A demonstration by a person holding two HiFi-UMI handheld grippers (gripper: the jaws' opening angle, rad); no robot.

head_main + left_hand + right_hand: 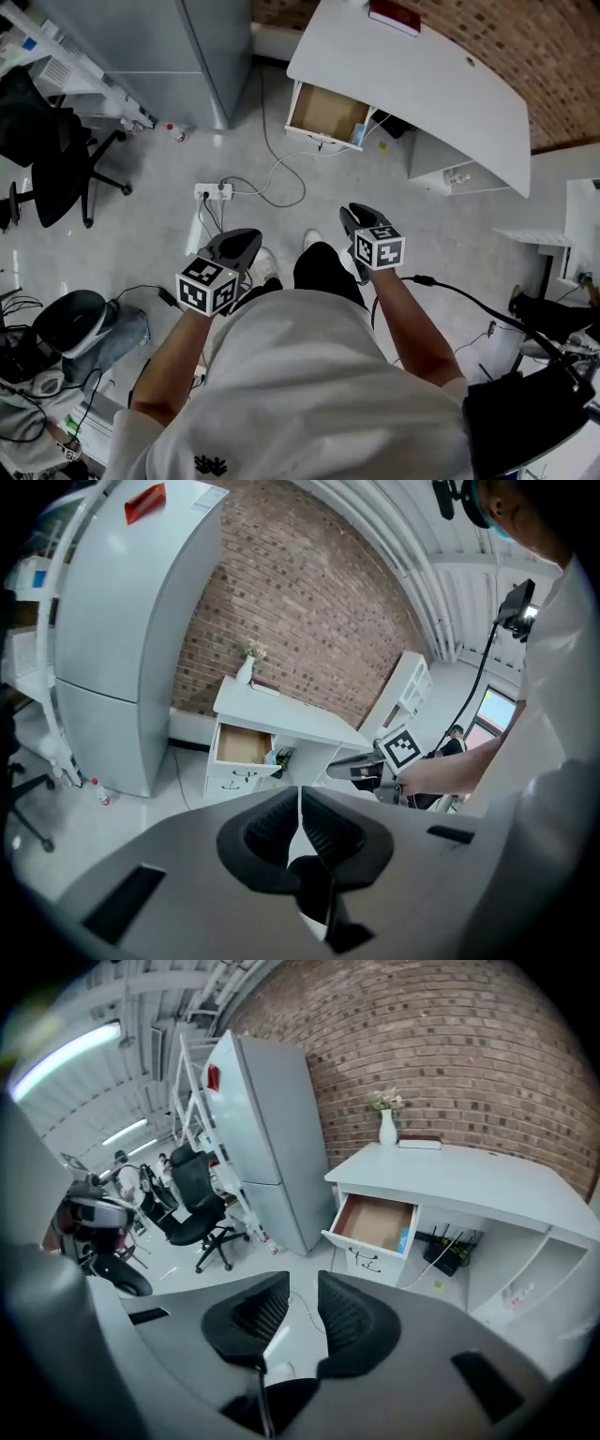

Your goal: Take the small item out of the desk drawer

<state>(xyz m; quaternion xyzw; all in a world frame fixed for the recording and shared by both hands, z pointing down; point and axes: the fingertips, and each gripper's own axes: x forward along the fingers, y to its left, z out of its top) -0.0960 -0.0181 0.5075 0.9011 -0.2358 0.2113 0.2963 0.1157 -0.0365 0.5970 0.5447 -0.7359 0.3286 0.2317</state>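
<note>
Grey floor (281,230), crossed by a power strip (213,191) and cable (291,156), lies before the white desk (441,84). Its drawer (328,112) stands open, a small blue item (359,134) at the right front corner. Left gripper (300,799) fingers are clenched on nothing; right gripper (302,1288) fingers are released, empty, both well apart from the drawer.

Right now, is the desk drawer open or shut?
Open: the drawer is pulled out from the desk, its brown inside showing.
</note>
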